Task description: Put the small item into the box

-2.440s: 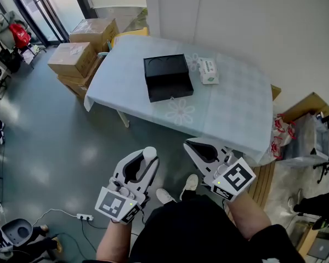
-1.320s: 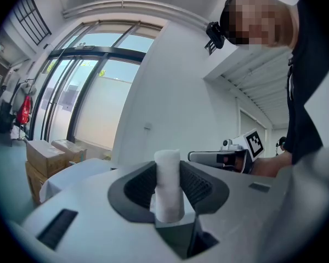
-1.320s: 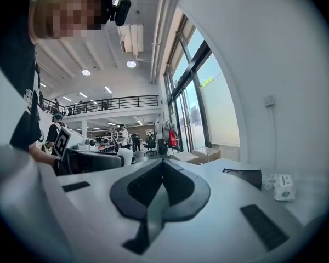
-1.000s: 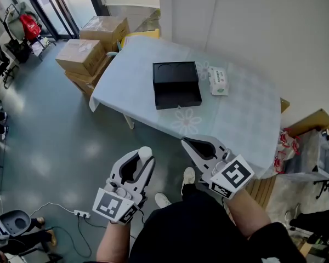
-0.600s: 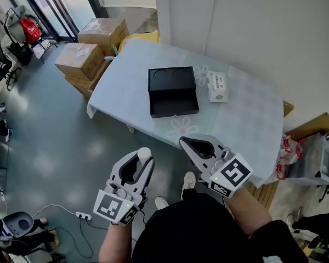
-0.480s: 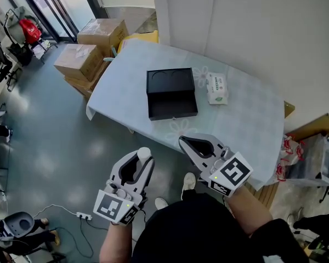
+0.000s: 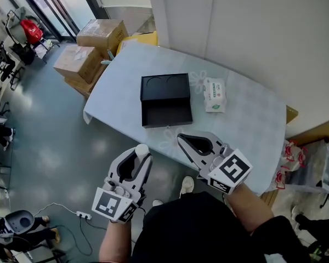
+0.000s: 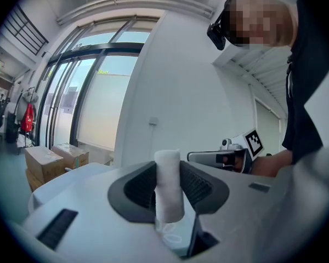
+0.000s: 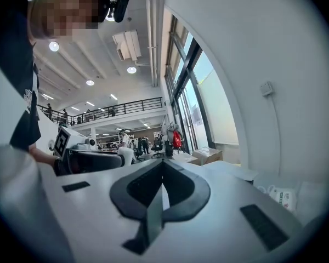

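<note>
Far left, on the floor: stacked cardboard cartons (image 7: 71,62) pushed against the table's end, out of the walking line.

Left gripper (image 7: 138,153): held low in front of the person's body, short of the table (image 7: 252,125), nose tilted up. Jaws are clamped on a white roll (image 8: 168,186). It stands upright between the ribbed pads and sticks out above them. This is the small item, so it is off the table and carried in the left gripper. The upright hold probably keeps the soft roll from slipping out during the walk.

Centre of the table: the black box (image 7: 165,99). Its lid is thrown back flat toward the wall, with two round recesses showing inside. The empty tray half faces the person with its mouth up. Lying open like this, it can take a drop from above with no lid work first.

Right gripper (image 7: 182,140): also held low, close to the table's near edge and nearer the box than the left one. Jaws are pressed together with nothing between them. It looks spare for now, perhaps ready to steady the box.

Right of the box, apart from it: a white pack of wipes (image 7: 214,95), lying flat and not part of the job.

Judgement: approach stage. The roll has yet to be carried over the tray and let go.
</note>
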A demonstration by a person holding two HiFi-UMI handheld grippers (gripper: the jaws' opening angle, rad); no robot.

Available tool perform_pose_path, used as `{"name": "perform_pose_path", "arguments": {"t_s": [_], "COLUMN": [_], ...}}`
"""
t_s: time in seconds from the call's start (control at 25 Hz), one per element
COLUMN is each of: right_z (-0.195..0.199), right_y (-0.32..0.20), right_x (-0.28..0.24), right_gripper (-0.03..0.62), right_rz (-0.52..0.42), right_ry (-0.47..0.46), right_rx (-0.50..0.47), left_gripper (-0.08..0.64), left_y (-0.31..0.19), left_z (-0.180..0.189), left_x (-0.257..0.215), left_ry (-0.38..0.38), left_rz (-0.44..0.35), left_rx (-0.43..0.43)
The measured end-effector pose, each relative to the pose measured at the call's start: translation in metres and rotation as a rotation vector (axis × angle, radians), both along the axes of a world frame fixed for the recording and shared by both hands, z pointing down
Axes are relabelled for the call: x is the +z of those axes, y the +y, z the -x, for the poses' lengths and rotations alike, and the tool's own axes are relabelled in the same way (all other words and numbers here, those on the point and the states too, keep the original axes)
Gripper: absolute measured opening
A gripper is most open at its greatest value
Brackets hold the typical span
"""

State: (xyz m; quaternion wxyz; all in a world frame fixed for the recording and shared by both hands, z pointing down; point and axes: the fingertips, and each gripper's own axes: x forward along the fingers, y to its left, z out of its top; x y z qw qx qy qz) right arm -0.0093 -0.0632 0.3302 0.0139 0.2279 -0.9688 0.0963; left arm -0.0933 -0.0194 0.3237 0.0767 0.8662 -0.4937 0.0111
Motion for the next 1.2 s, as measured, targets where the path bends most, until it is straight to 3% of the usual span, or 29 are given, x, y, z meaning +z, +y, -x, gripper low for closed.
{"name": "perform_pose_path", "arguments": {"t_s": [0.48,0.96,1.2], "right_z": [-0.043,-0.064,-0.061], "right_y": [-0.038,-0.085,-0.121], "right_x": [0.010,0.026,0.036], "right_gripper": [0.009,0.009,0.009], "right_rz": [0.034,0.070,0.098], "right_ry": [-0.028,-0.018,-0.010], "right_rx": [0.063,0.215,0.290], "left_gripper": [0.135,0.135,0.135], "left_y": [-0.048,-0.115,-0.157], "left_z": [-0.025,-0.028,-0.022], "left_x": [0.008,0.032,0.053], "left_ry": [-0.046,-0.051,-0.081], "left_rz": [0.023,0.055,0.107], "left_rx": [0.023,0.139,0.213]}}
